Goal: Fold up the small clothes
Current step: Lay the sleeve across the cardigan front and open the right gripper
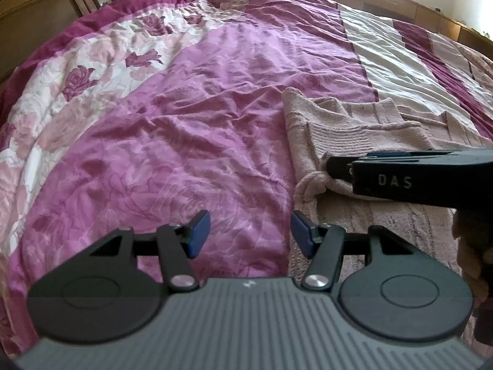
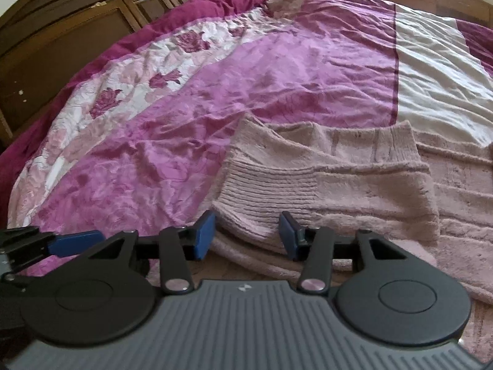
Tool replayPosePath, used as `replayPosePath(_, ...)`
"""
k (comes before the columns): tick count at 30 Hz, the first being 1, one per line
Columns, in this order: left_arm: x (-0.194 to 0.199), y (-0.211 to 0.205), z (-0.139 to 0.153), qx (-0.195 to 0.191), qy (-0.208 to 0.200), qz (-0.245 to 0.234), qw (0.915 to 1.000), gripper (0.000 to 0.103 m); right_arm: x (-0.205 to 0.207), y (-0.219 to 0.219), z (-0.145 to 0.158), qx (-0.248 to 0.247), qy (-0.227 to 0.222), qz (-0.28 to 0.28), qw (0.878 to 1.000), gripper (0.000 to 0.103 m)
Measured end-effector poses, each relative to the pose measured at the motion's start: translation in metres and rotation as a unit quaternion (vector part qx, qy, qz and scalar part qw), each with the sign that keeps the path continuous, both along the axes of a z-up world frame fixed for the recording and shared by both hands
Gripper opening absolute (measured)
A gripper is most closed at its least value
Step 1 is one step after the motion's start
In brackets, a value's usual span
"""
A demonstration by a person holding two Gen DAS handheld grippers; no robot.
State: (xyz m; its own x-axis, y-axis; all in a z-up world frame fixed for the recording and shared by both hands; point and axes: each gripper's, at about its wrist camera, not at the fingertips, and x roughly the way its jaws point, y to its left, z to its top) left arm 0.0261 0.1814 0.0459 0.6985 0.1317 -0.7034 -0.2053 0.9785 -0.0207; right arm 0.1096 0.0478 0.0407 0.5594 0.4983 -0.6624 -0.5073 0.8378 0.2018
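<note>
Lying between spread right gripper (image 2: 248, 234) fingers: sweater (image 2: 323, 178) cuff; left gripper (image 1: 250, 234) spread, beside sweater edge.

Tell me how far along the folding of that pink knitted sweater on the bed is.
Partly done, it seems. The pink sweater lies on the purple bedspread with its ribbed cuff already folded across the body. In hand: the right gripper is open, fingers either side of that cuff; the left gripper is open at the sweater's near edge, holding nothing. Left: the remaining folds into a compact bundle.
</note>
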Motion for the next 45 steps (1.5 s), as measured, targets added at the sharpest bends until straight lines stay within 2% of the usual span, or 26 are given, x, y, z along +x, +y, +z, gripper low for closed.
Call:
replayPosePath(3, -0.001, 0.000, 0.001, -0.002, -0.002, 0.000, 1.0000, 0.060, 0.001, 0.000, -0.005, -0.005, -0.001, 0.008, 1.000, 0.047)
replayPosePath(9, 0.000, -0.002, 0.000, -0.003, -0.004, -0.003, 1.0000, 0.060, -0.005, 0.011, -0.007, -0.034, -0.030, 0.028, 0.999, 0.047)
replayPosePath(10, 0.000, -0.002, 0.000, -0.003, -0.003, -0.004, 1.0000, 0.060, -0.006, 0.012, -0.008, -0.037, -0.034, 0.030, 0.998, 0.043)
replayPosePath(11, 0.001, -0.003, 0.000, -0.002, -0.003, -0.004, 1.0000, 0.060, -0.006, 0.013, -0.008, -0.041, -0.041, 0.033, 0.998, 0.030)
replayPosePath(14, 0.001, -0.003, 0.001, -0.001, -0.003, -0.004, 1.0000, 0.060, -0.006, 0.014, -0.010, -0.047, -0.047, 0.034, 0.997, 0.010)
replayPosePath(18, 0.000, -0.003, 0.005, -0.004, -0.012, -0.005, 0.9999, 0.060, -0.005, 0.001, -0.001, -0.018, -0.051, 0.013, 0.998, 0.009)
replayPosePath(24, 0.002, -0.008, 0.018, 0.006, -0.030, -0.019, 0.9993, 0.060, -0.005, -0.040, 0.030, 0.034, -0.074, -0.042, 0.996, 0.008)
replayPosePath(28, 0.009, -0.015, 0.024, 0.013, -0.037, -0.034, 0.9986, 0.060, -0.005, -0.069, 0.050, 0.051, -0.093, -0.075, 0.992, 0.008)
replayPosePath(35, 0.031, -0.030, 0.026, 0.003, -0.051, -0.064, 0.9967, 0.060, -0.010, -0.133, 0.075, 0.065, -0.118, -0.143, 0.980, 0.008)
replayPosePath(39, 0.046, -0.040, 0.016, 0.008, -0.046, -0.078, 0.9959, 0.060, -0.012, -0.173, 0.076, 0.063, -0.125, -0.179, 0.974, 0.008)
replayPosePath(45, 0.063, -0.047, -0.003, 0.018, -0.018, -0.077, 0.9967, 0.060, -0.012, -0.233, 0.055, 0.037, -0.108, -0.252, 0.961, 0.008)
